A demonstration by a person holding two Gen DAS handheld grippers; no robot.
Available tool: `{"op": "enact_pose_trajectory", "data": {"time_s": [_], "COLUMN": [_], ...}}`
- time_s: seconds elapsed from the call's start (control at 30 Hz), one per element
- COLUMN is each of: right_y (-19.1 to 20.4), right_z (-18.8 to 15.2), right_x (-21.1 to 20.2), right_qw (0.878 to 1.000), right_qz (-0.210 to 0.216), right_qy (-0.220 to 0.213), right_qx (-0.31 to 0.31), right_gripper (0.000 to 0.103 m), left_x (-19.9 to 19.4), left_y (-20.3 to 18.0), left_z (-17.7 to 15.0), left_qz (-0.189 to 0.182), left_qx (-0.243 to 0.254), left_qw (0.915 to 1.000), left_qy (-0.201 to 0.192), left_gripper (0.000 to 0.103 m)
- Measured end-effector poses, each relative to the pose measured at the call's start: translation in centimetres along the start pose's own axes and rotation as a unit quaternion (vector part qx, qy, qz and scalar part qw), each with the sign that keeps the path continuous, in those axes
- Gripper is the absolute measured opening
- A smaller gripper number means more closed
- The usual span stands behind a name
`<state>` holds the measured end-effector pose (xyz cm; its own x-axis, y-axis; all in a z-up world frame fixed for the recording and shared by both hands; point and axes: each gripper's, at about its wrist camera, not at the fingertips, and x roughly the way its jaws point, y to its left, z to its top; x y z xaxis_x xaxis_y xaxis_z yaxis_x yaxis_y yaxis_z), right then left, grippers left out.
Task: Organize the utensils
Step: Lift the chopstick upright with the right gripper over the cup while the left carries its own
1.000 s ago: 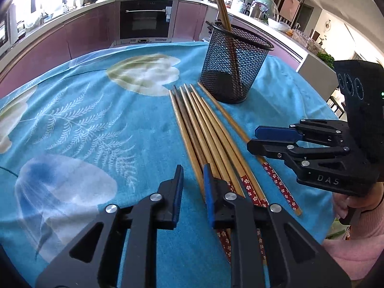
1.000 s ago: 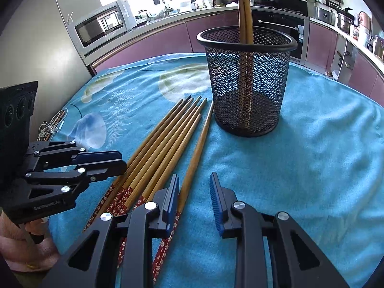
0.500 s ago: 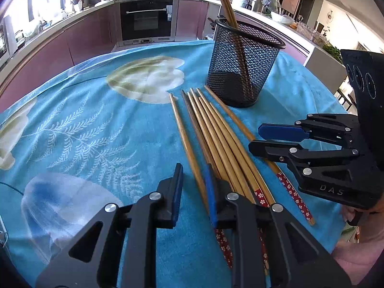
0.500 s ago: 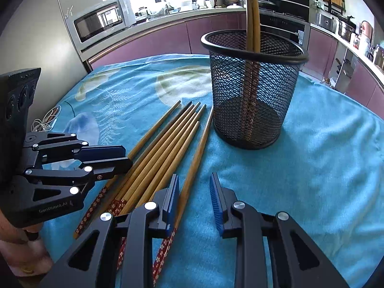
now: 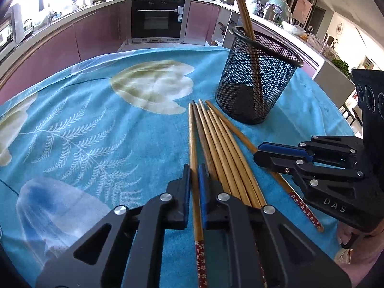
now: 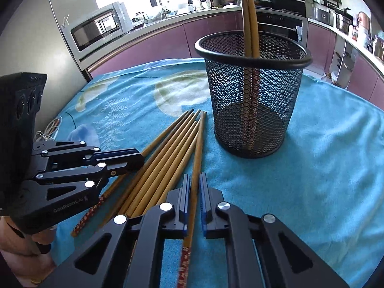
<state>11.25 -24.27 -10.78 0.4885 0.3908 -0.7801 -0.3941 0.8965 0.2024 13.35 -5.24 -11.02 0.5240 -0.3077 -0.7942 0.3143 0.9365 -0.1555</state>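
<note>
With two chopsticks standing in the black wire-mesh cup (image 6: 254,91), I'd call this job approx a quarter done; the rest of the brown wooden chopsticks with red flowered handles (image 5: 223,148) lie fanned on the blue leaf-print cloth (image 5: 96,124) over the bench, tips pointing at the cup, which sits ahead of both tongs, slightly to the right of the left pair.

I count about seven loose sticks, though overlap near the handles makes that approx.

Left tongs (image 5: 194,182): nearly closed, narrow gap only, w/ the leftmost stick of the fan (image 5: 192,144) running straight between the blue pads. It looks pinched, handle end trailing back under the tongs toward me.

Right tongs (image 6: 195,192): same story, nearly closed w/ the rightmost stick (image 6: 198,148) clamped between the pads, tip pointing to the cup base, red handle trailing below.

Each pair of tongs shows in the other's view, flanking the bundle, left one on the far left side, right one on the far right.

Whether either stick is off the cloth yet I can't tell; both look level w/ the others.

Left to do, as I judge it: lift these two, tip them upright, drop into the cup, then repeat for the remaining five or so.
</note>
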Motion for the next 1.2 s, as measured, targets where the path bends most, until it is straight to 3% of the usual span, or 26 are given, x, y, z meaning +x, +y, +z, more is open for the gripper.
{"op": "enact_pose_trajectory", "data": {"time_s": [0.3, 0.6, 0.97, 1.2], "right_y": [-0.2, -0.4, -1.8, -2.3], "right_z": [-0.1, 0.0, 0.8, 2.4], "right_x": [-2.0, -5.3, -9.8, -12.0], "right_qw": [0.999, 0.995, 0.988, 0.983], "right_qz": [0.037, 0.081, 0.089, 0.081], "right_qy": [-0.017, -0.058, -0.127, -0.164], "right_qx": [0.009, 0.009, 0.021, 0.014], "right_gripper": [0.006, 0.006, 0.006, 0.006], "left_x": [-2.4, -6.5, -12.0, -14.1], "left_y": [0.1, -0.1, 0.2, -0.3], "left_z": [-0.3, 0.2, 1.1, 3.3], "left_qz": [-0.021, -0.068, -0.135, -0.15], "left_qx": [-0.009, -0.006, -0.015, -0.015], "left_qw": [0.9995, 0.9959, 0.9839, 0.9759], "left_qy": [-0.023, -0.059, -0.116, -0.157], "left_gripper": [0.007, 0.007, 0.007, 0.007]}}
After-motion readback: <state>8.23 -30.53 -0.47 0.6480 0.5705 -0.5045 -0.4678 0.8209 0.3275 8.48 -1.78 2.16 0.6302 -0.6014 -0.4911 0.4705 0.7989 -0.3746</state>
